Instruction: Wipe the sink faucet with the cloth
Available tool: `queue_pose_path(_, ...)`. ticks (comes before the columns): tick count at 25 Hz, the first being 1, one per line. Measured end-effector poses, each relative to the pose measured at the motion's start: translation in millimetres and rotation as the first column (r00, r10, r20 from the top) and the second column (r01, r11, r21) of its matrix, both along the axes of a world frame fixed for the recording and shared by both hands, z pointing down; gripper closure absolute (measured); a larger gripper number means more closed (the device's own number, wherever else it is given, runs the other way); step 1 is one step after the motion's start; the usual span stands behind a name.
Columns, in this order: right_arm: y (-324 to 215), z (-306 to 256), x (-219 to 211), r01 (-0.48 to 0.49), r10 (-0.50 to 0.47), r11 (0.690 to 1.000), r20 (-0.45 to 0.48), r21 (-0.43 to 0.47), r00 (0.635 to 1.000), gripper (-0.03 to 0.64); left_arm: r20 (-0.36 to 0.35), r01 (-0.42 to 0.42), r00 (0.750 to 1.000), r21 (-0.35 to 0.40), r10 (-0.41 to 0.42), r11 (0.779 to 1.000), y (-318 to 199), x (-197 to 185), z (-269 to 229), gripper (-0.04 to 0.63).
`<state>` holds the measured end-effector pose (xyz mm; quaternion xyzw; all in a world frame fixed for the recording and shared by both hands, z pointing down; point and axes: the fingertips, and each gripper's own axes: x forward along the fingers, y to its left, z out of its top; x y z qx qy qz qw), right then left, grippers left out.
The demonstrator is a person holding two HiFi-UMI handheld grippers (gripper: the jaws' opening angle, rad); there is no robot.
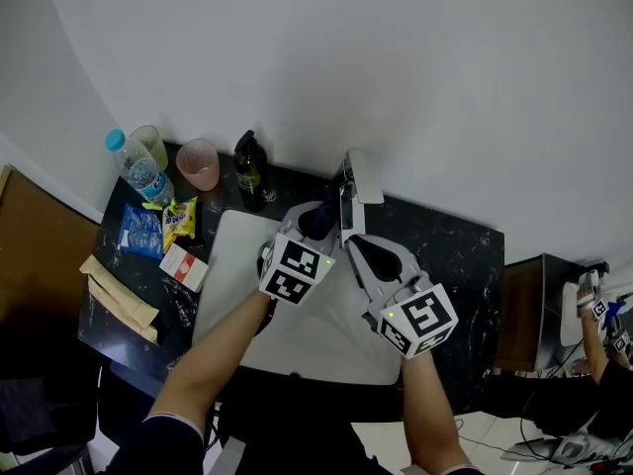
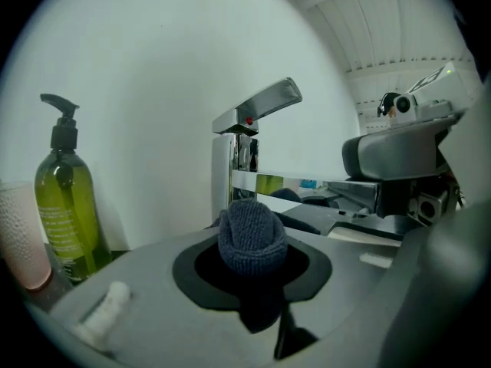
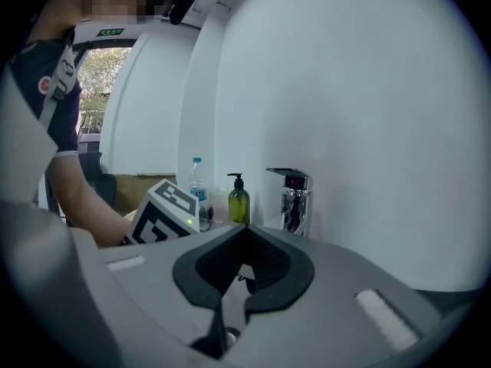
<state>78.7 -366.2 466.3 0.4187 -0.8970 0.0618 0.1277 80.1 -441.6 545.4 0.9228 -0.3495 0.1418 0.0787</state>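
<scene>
A chrome faucet [image 1: 350,188] stands at the back of the white sink [image 1: 237,255]; its lever and spout show close up in the left gripper view [image 2: 247,148]. My left gripper [image 1: 315,222] is shut on a bunched dark blue knitted cloth [image 2: 252,236], which it holds just left of the faucet's base, close in front of the spout. My right gripper [image 1: 359,246] hovers over the sink to the right of the faucet, jaws shut with nothing between them [image 3: 244,271]. From there the faucet [image 3: 294,198] lies ahead, a little to the right.
On the black counter [image 1: 455,255] left of the sink stand a green soap pump bottle [image 1: 250,172], a pink cup [image 1: 198,163], a clear cup [image 1: 150,144] and a water bottle [image 1: 138,172], with snack packets [image 1: 158,228] in front. A white wall rises behind the faucet.
</scene>
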Motion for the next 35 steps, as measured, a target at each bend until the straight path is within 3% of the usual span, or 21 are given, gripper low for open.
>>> queue_pose_path(5, -0.3, -0.4, 0.0, 0.002, -0.002, 1.0, 0.009, -0.003, 1.0, 0.611, -0.014, -0.068, 0.998, 0.043, 0.069, 0.997, 11.0, 24.5, -2.1, 0.509)
queue_pose_path(12, -1.0, -0.3, -0.5, 0.015, -0.015, 1.0, 0.016, 0.002, 1.0, 0.611, 0.018, -0.015, 1.0, 0.076, 0.013, 0.997, 4.4, 16.3, 2.7, 0.511)
queue_pose_path(18, -0.4, -0.3, -1.7, 0.017, -0.017, 1.0, 0.021, 0.002, 1.0, 0.611, 0.032, 0.121, 0.992, 0.02, -0.122, 0.992, -22.2, -35.9, 6.6, 0.511)
queue_pose_path(27, -0.5, -1.4, -1.3, 0.018, -0.018, 1.0, 0.037, 0.0, 0.999, 0.611, 0.037, 0.016, 0.999, 0.004, -0.017, 1.0, -3.7, -5.6, 9.2, 0.512)
queue_pose_path(31, 1.0, -0.6, -2.9, 0.016, -0.016, 1.0, 0.044, 0.001, 0.999, 0.611, 0.064, 0.146, 0.988, -0.032, -0.143, 0.989, -36.0, -33.7, 4.9, 0.512)
queue_pose_path(35, 0.2, -1.2, -2.9, 0.015, -0.015, 1.0, 0.053, 0.002, 0.998, 0.611, 0.137, 0.16, 0.979, -0.08, -0.148, 0.984, -64.6, -29.8, 12.3, 0.515)
